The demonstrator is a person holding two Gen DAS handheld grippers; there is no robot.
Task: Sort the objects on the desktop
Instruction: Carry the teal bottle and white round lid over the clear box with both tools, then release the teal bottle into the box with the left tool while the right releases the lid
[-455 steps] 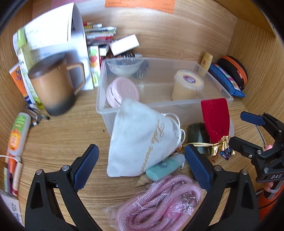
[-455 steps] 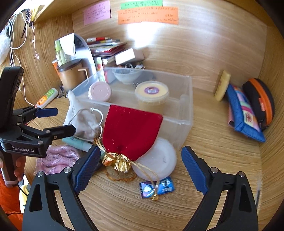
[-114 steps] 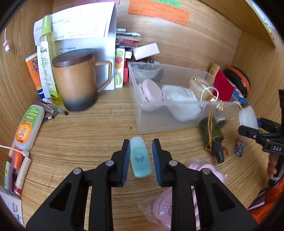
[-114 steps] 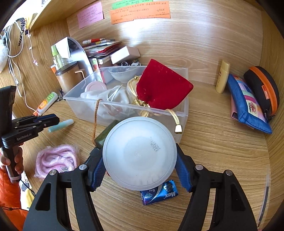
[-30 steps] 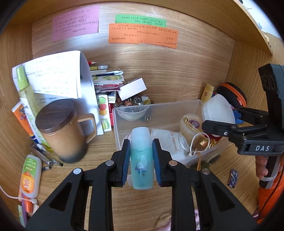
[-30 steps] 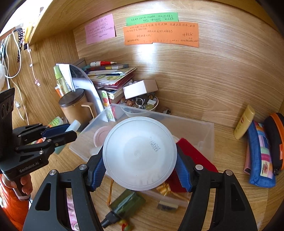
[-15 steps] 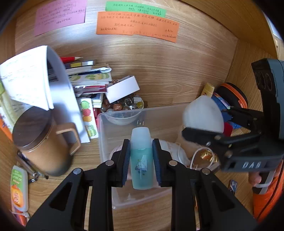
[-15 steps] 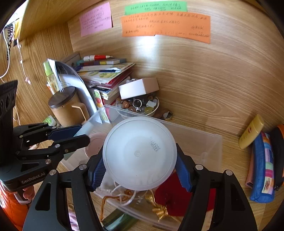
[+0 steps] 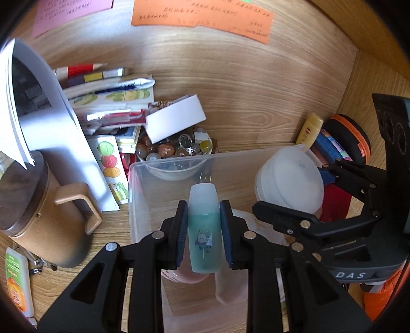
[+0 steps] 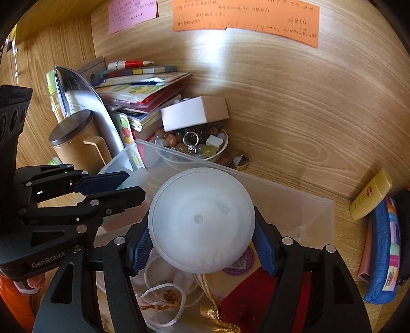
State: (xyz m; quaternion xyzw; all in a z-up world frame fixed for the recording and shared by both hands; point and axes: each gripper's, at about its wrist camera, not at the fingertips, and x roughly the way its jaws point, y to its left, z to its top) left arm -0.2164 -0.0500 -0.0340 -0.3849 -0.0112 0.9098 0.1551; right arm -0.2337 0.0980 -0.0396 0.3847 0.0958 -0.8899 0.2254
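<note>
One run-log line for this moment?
left gripper: shut on small teal bottle | right gripper: shut on round frosted container | both over clear plastic bin

One clear plastic storage bin (image 9: 133, 194). One small teal squeeze bottle (image 9: 204, 230). One round frosted white plastic container (image 10: 202, 220). One tan lidded mug (image 9: 38, 220). One yellow tube (image 10: 371, 196). Two sticky notes: one pink (image 10: 132, 14), one orange (image 10: 246, 19).

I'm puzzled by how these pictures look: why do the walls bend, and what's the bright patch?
Both wrist views are fisheye, so straight wood bows and corners go black. Right wrist view: light glares on the back wall. Left wrist view: the brown mug is slightly smeared.
</note>
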